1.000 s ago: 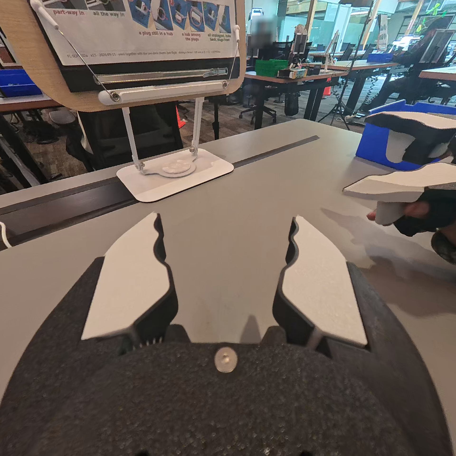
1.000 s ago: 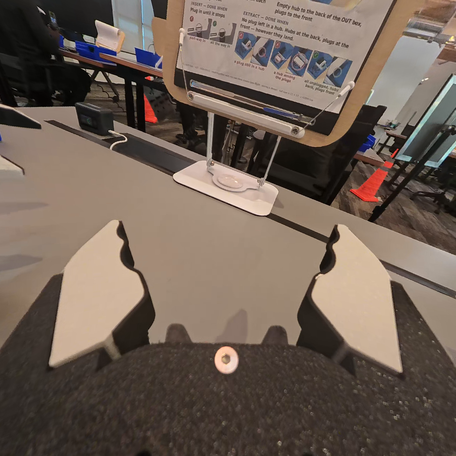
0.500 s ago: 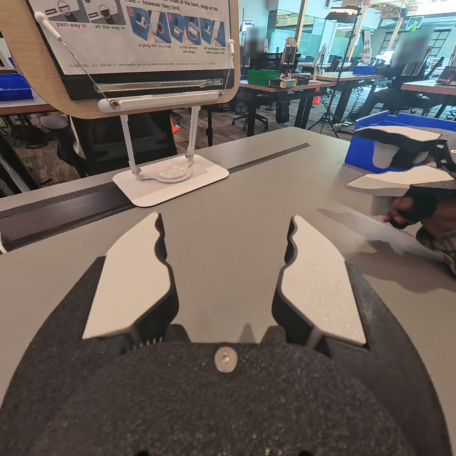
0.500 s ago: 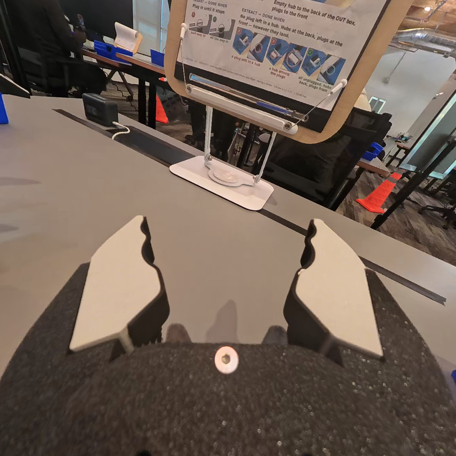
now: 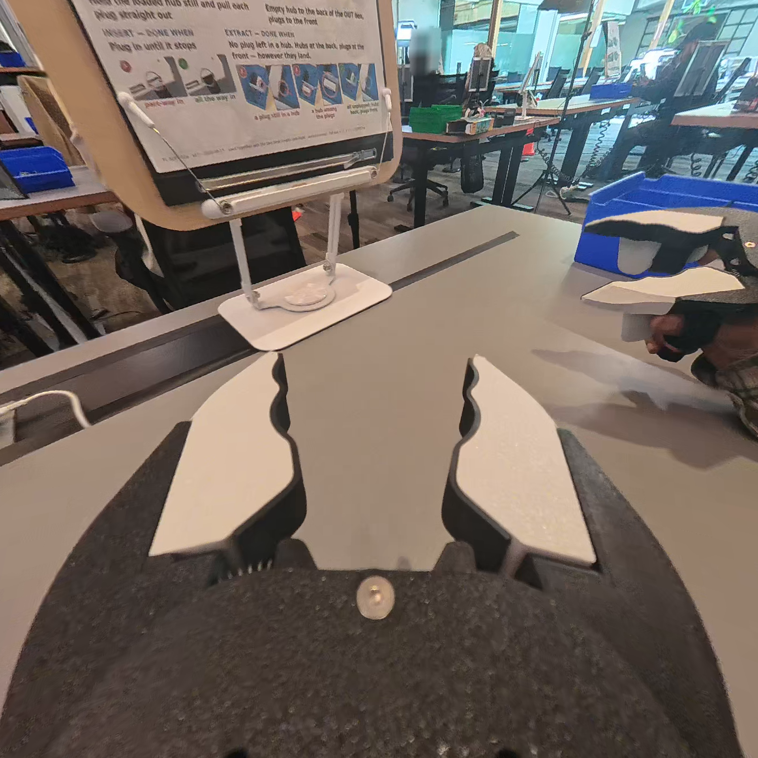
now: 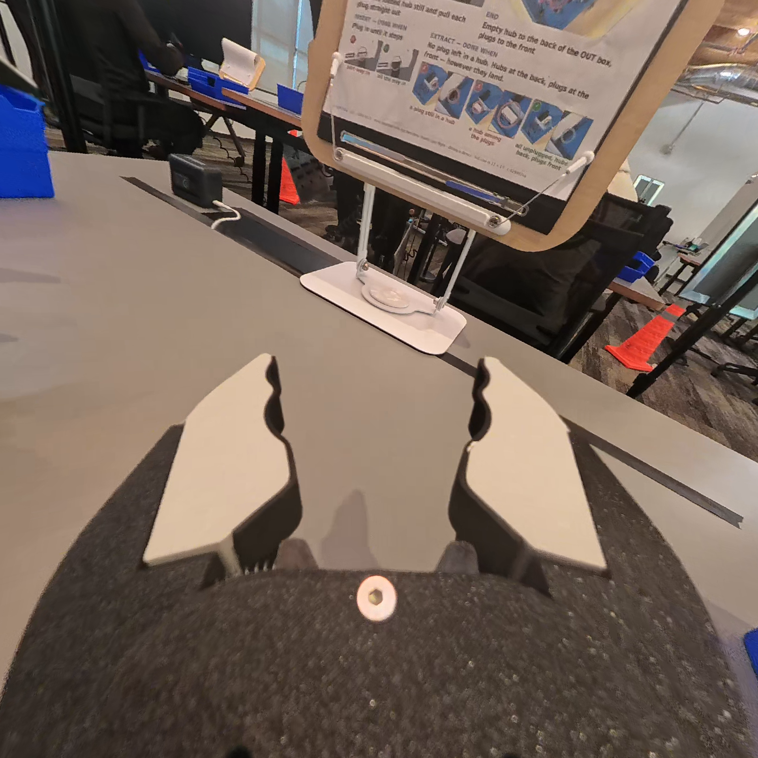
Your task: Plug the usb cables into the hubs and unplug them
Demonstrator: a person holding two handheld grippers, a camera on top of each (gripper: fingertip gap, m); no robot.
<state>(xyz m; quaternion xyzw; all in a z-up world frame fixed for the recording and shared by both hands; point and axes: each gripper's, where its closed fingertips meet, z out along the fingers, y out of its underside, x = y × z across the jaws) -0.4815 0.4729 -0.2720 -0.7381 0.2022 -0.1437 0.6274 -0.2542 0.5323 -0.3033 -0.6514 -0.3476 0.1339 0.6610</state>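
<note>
Item: left gripper (image 5: 375,365), lower centre of its view, jaws parted, nothing between them, over bare grey table (image 5: 410,328).

Item: right gripper (image 6: 377,365), same posture, spread and empty; also seen at the right edge of the left view, held by a gloved hand (image 5: 693,332).

Item: instruction board on a white stand (image 5: 305,305), upper left of the left view, upper right of the right view.

Item: blue bin (image 5: 656,213), upper right of the left view, behind the right gripper (contents hidden by its wall). A second blue bin (image 6: 22,151) at the upper left edge of the right view, interior likewise unseen.

Item: dark box with white cord (image 6: 197,180), upper left of the right view.

Cables and hubs: none visible in either view; presumably in the bins.

Risk, as I judge it: reaching blind into a bin could snag a cable loop or grab a hub by the wrong end.
</note>
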